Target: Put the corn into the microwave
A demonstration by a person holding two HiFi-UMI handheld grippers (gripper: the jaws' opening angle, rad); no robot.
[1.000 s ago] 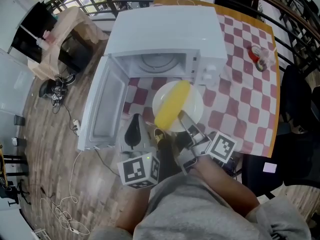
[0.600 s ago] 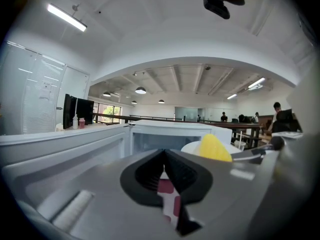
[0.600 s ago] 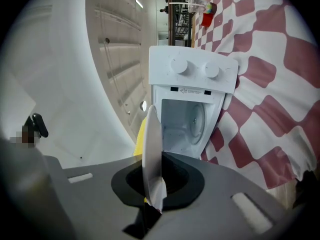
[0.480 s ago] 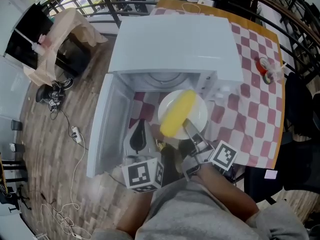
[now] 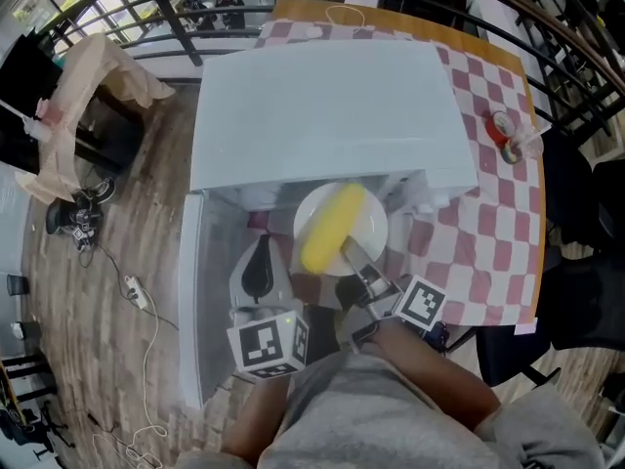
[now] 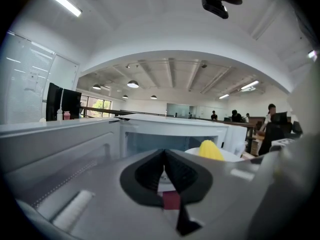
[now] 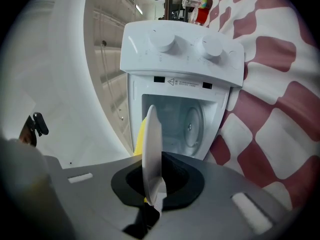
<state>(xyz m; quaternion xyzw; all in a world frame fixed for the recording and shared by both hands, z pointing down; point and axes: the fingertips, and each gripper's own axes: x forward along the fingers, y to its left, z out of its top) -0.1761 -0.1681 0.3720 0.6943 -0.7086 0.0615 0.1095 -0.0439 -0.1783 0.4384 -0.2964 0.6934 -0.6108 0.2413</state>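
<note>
A yellow corn cob (image 5: 330,227) lies on a white plate (image 5: 371,225). My right gripper (image 5: 352,254) is shut on the plate's near rim and holds it at the mouth of the white microwave (image 5: 322,106). The microwave's door (image 5: 190,301) stands open to the left. In the right gripper view the plate (image 7: 151,149) shows edge-on between the jaws, with the corn (image 7: 141,134) behind it and the cavity's turntable (image 7: 192,125) ahead. My left gripper (image 5: 262,262) is shut and holds nothing, just left of the plate. The left gripper view shows the corn (image 6: 210,150) to its right.
The microwave stands on a table with a red-and-white checked cloth (image 5: 488,223). A small red item (image 5: 505,130) lies at the cloth's far right. Cables (image 5: 127,281) trail over the wooden floor on the left, and a dark chair (image 5: 586,252) stands on the right.
Both grippers have moved forward toward the microwave. The plate with the corn has gone from in front of the opening to its mouth, partly under the top edge.
</note>
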